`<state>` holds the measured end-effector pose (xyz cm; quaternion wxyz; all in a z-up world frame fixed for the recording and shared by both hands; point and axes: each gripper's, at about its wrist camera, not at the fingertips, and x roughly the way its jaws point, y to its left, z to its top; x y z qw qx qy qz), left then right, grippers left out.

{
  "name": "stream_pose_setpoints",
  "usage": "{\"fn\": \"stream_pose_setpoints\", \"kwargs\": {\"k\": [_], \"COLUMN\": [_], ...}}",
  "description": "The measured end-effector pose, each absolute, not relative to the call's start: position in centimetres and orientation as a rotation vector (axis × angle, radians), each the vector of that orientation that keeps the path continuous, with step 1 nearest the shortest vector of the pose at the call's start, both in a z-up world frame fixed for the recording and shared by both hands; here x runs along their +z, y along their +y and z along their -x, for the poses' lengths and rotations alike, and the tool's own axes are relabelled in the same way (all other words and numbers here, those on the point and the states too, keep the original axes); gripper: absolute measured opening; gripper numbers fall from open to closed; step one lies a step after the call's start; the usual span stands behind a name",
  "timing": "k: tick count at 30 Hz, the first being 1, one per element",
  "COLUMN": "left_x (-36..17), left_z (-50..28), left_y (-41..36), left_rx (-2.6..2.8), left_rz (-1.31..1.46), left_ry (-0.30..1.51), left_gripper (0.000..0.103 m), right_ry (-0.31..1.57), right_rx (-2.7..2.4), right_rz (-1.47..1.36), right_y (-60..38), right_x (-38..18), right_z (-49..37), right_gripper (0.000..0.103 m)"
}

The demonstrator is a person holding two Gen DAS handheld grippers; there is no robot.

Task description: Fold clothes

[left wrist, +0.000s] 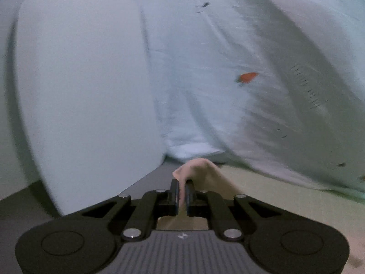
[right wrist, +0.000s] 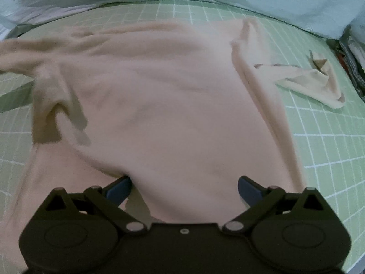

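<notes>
On the left, our left gripper [left wrist: 181, 190] has its fingers clenched on a raised pinch of the pale pink soft knit top [right wrist: 164, 96], one garment lying mostly spread on the green gridded cutting-mat surface [right wrist: 324, 141]. Toward the right, our right gripper [right wrist: 184, 188] hovers over the hem with fingers released, holding nothing. We judge folding barely begun (no finished fold shows). Farther right lies one small crumpled beige cloth [right wrist: 319, 84], untouched.
</notes>
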<state>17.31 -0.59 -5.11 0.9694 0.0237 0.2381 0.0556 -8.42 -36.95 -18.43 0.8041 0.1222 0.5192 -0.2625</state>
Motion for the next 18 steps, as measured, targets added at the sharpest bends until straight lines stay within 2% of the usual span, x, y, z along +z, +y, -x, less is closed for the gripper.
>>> {"fn": "stream_pose_setpoints", "kwargs": {"k": [3, 7, 11, 14, 16, 18], "left_x": [-9.3, -14.0, -14.9, -14.5, -14.1, -14.0], "left_z": [-17.0, -14.2, -12.6, -13.5, -14.2, -14.5], "left_y": [0.3, 3.3, 5.5, 5.9, 5.7, 5.8], "left_rx": [0.167, 0.224, 0.227, 0.185, 0.168, 0.152], "left_rz": [-0.045, 0.134, 0.293, 0.426, 0.481, 0.548], "left_ry": [0.69, 0.932, 0.997, 0.981, 0.954, 0.936], "left_gripper": [0.011, 0.013, 0.028, 0.038, 0.048, 0.051], "right_ry": [1.114, 1.118, 1.125, 1.092, 1.052, 0.991], "right_rx": [-0.564, -0.555, -0.54, -0.522, -0.513, -0.503], "right_rz": [-0.273, -0.268, -0.235, -0.224, -0.235, -0.264], "right_y": [-36.9, -36.9, -36.7, -37.0, -37.1, -37.5], "right_x": [-18.7, -18.7, -18.5, -18.0, -17.3, -16.2], "right_z": [8.3, 8.5, 8.0, 6.9, 5.9, 4.8], "right_gripper": [0.102, 0.102, 0.103, 0.103, 0.102, 0.102]}}
